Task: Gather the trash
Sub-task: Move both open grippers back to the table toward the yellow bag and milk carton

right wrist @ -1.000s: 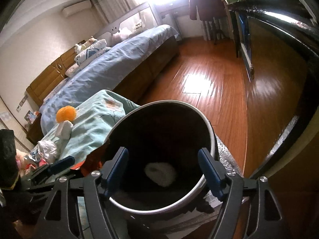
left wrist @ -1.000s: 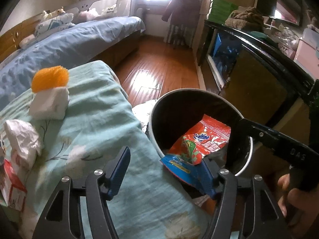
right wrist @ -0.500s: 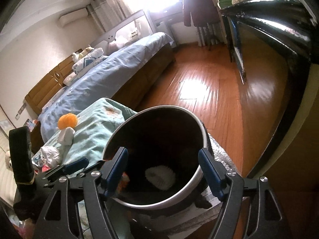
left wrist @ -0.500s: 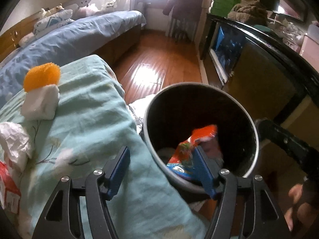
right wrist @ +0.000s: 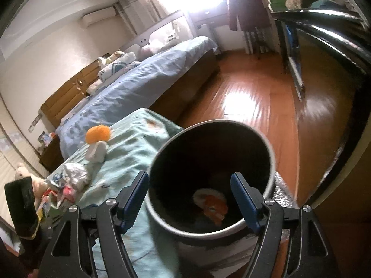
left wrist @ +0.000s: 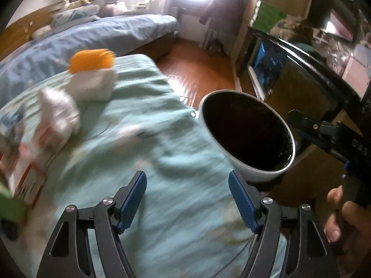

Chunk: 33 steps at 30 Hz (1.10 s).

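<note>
A round trash bin (left wrist: pixel 252 164) with a white rim and dark inside stands beside the teal-covered table (left wrist: pixel 148 153). In the right wrist view the bin (right wrist: pixel 271 162) holds an orange snack wrapper (right wrist: pixel 214 207) at its bottom. My left gripper (left wrist: pixel 187 199) is open and empty above the teal cloth, left of the bin. My right gripper (right wrist: pixel 189 199) is open and empty just over the bin's near rim. On the cloth lie a white crumpled tissue (left wrist: pixel 61 115), a white wad with an orange ball (left wrist: pixel 92 78) and a red-and-white carton (left wrist: pixel 25 176).
A bed with a blue cover (right wrist: pixel 139 78) stands behind the table. A dark glass-front cabinet (left wrist: pixel 301 74) runs along the right. Wooden floor (right wrist: pixel 250 97) lies between them. More wrappers (right wrist: pixel 62 192) are heaped at the table's left end.
The orange wrapper has left my left gripper and dropped to the bin's bottom. My left gripper has swung left, back over the teal cloth, with motion blur. The right gripper stays over the bin.
</note>
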### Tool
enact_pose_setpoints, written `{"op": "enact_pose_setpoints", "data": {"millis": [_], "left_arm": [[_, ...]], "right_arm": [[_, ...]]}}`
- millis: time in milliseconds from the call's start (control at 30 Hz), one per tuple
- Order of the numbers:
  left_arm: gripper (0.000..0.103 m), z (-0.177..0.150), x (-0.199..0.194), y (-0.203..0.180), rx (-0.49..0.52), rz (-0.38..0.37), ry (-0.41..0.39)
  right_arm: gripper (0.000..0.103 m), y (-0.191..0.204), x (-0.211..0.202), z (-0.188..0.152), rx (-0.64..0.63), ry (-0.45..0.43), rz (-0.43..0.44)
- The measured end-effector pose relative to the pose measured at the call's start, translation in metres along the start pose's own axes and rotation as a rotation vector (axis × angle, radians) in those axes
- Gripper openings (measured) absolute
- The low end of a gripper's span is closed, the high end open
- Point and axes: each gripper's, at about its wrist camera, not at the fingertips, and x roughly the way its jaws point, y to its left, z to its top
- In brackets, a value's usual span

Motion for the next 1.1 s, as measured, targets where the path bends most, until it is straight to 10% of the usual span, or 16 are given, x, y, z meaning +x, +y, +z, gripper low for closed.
{"op": "enact_pose_setpoints", "data": {"millis": [1100], "left_arm": [[0.073,-0.125,-0.189,0.159,-0.415,0.324,-0.175]], "right_arm": [[0.074,0.207,0.042,-0.101,-0.332,0.211,0.346]]}}
